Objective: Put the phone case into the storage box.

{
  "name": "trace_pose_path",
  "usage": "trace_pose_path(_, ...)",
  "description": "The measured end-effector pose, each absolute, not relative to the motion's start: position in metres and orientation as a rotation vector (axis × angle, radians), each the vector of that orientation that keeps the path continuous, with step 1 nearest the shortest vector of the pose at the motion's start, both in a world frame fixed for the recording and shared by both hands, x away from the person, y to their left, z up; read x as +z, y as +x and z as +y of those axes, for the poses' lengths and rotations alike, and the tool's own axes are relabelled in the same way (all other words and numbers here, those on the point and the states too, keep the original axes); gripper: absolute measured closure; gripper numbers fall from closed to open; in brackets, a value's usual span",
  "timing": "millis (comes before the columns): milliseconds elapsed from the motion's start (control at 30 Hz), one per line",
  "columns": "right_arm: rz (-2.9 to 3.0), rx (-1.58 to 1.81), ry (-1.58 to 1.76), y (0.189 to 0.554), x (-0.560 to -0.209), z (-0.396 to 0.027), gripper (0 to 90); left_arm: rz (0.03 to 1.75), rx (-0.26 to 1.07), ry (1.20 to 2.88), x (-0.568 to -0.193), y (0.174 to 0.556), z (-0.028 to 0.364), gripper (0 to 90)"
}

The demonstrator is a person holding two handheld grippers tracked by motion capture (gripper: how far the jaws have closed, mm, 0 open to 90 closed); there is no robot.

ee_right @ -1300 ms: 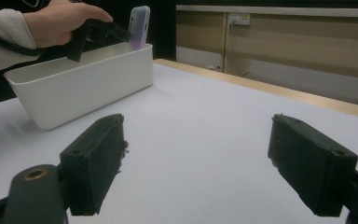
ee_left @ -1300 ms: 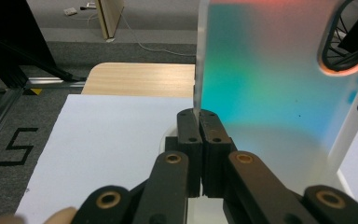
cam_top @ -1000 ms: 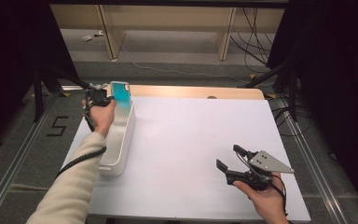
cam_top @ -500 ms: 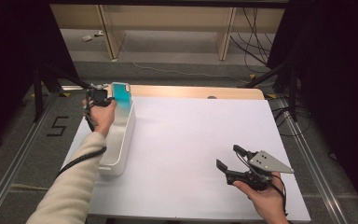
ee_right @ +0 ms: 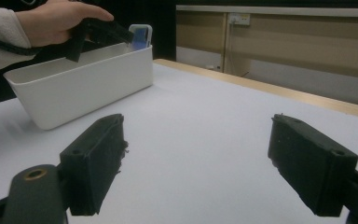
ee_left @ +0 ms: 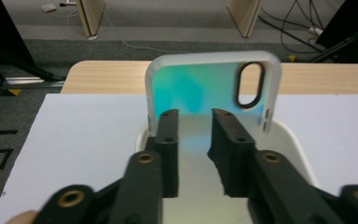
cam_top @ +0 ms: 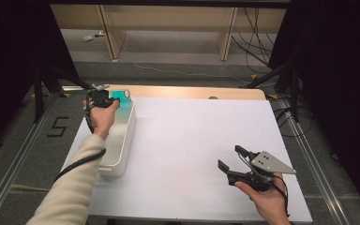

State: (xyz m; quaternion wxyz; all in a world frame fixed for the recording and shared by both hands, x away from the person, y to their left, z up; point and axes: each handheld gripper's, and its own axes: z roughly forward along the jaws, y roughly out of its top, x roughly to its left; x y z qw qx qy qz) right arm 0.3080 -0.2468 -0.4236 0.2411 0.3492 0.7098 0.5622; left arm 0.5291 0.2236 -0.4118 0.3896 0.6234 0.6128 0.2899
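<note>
A translucent phone case [ee_left: 200, 88] with a teal sheen stands upright at the far end of a white bin [ee_left: 298, 144], its camera hole at the upper right. My left gripper [ee_left: 196, 116] reaches over that end of the bin. Its jaws have just been opening and now stand a little apart, with the case just past the tips and no pad pressing on it. From above, the case [cam_top: 121, 95] sits at the bin's [cam_top: 122, 140] far end beside the left gripper [cam_top: 110, 99]. My right gripper [cam_top: 230, 157] hovers open and holds nothing at the near right of the white table.
The white table top [cam_top: 197, 136] spreads between the bin and the right gripper, with a wooden strip [cam_top: 192, 92] along its far edge. Beyond it are wooden legs and cables on the floor. Metal rails run along both sides.
</note>
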Motion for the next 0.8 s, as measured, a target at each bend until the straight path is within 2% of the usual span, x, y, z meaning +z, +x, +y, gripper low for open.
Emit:
trace_pose_path(400, 1.943, 1.546, 0.960, 0.308, -0.424, -0.247, 19.6, 1.458, 0.715, 1.584, -0.395, 0.512, 0.222, 43.9)
trace_pose_path(633, 1.943, 1.535, 0.962, 0.309, -0.423, -0.248, 19.6, 1.343, 0.706, 1.612, -0.389, 0.501, 0.219, 15.0)
trace_pose_path(800, 1.937, 1.536, 0.962, 0.309, -0.424, -0.248, 19.5, 1.317, 0.690, 1.615, -0.388, 0.495, 0.224, 8.7)
